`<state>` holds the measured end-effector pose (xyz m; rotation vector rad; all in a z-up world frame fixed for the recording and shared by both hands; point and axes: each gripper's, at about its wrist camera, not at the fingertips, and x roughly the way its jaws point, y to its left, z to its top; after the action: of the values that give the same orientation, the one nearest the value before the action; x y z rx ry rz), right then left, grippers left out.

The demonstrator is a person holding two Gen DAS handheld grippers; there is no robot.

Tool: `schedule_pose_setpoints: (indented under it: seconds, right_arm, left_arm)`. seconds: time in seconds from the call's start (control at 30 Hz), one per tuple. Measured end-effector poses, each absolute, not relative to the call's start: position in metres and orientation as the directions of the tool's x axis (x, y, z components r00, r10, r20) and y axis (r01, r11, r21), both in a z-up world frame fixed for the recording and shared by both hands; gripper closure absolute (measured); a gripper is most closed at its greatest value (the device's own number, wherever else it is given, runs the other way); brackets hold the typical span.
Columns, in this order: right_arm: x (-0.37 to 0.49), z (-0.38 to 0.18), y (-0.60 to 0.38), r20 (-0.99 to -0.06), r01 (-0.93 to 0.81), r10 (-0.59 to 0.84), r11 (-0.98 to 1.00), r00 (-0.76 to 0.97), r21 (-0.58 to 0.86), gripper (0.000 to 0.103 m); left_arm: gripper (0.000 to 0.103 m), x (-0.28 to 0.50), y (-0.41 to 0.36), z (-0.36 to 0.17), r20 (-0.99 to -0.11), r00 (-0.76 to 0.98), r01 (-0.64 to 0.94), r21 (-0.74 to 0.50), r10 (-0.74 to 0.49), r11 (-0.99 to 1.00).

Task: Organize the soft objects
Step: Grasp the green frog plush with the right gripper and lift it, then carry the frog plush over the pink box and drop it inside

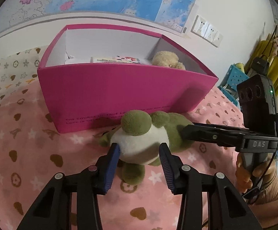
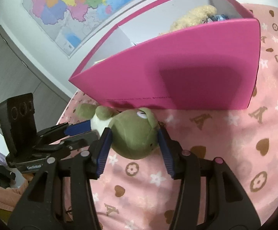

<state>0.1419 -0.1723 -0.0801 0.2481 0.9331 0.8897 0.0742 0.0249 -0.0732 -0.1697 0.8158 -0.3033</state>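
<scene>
A bear [image 1: 166, 59] and some flat packets already sit in the pink box [image 1: 119, 95]; the frog [image 1: 144, 140] is still out on the blanket [image 1: 33, 163], against the box's near wall. My left claw [image 1: 140, 149] pinches its white belly, my right claw [image 2: 134, 139] its green head.

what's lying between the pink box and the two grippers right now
A green plush frog lies on the pink blanket against the pink box; both wrist views show it.
</scene>
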Motion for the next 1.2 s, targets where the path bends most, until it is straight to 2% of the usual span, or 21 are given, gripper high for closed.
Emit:
schedule_pose_setpoints:
  seconds: [0.13,0.37,1.2]
  right_arm:
    - [0.139,-0.081,-0.174,-0.584,-0.567,0.761,0.623,0.282,0.539,0.045]
    - [0.132,-0.075,-0.173,-0.608,-0.587,0.732,0.649,0.308,0.484,0.045]
    - [0.113,-0.016,-0.181,-0.535,-0.646,0.734,0.654,0.418,0.394,0.045]
  left_arm:
    - [0.060,0.075,0.024,-0.074,-0.695,0.643,0.198,-0.254,-0.321,0.947]
    - [0.060,0.071,0.017,-0.066,-0.689,0.644,0.211,-0.256,-0.331,0.943]
    - [0.060,0.045,0.004,-0.007,-0.579,0.735,0.281,-0.214,-0.353,0.936]
